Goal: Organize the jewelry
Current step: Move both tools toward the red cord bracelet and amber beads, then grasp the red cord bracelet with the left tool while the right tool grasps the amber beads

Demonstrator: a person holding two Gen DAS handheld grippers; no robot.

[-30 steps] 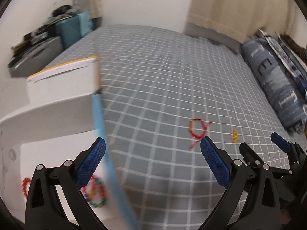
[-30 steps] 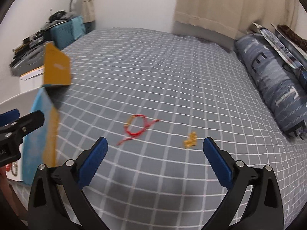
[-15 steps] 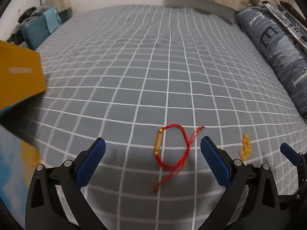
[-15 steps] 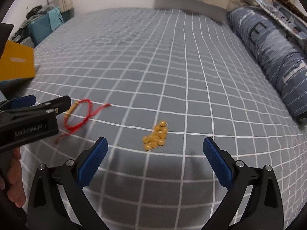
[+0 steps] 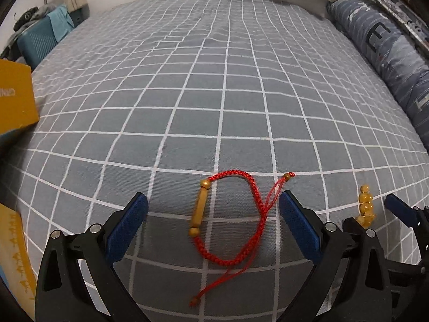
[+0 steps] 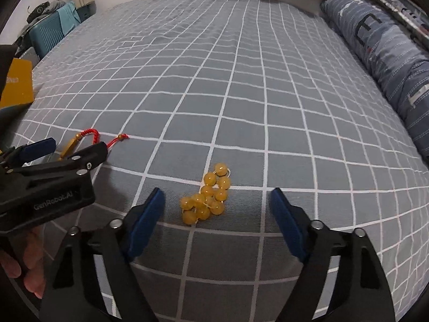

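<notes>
Two pieces of jewelry lie on the grid-patterned bed point(image 5: 222, 86), and the red braided bracelet point(image 5: 230, 222) serves as the landmark. Far to its left, at the bed's edge, stands a yellow box point(image 5: 16, 99). The left hand-held gripper point(image 5: 213, 230) hangs over the bracelet with a blue pad on either side of it; its jaws have just been closing a little yet stand wide and released, the pads not pressing on the cord. The bracelet lies flat as a loop, with its gold tube bead point(image 5: 199, 209) on the loop's left side, long axis running away from the camera and tilted slightly right. Its loose red tails trail toward the camera, and a knotted end with a small bead points up and right. To the bracelet's right lies the yellow bead bracelet point(image 6: 207, 196), bunched in a heap stretched diagonally toward the upper right. The right hand-held gripper point(image 6: 215, 220) straddles that heap; its jaws have just been closing but stand released, clear of the beads. A long blue pillow point(image 6: 388, 48) lies far right.
</notes>
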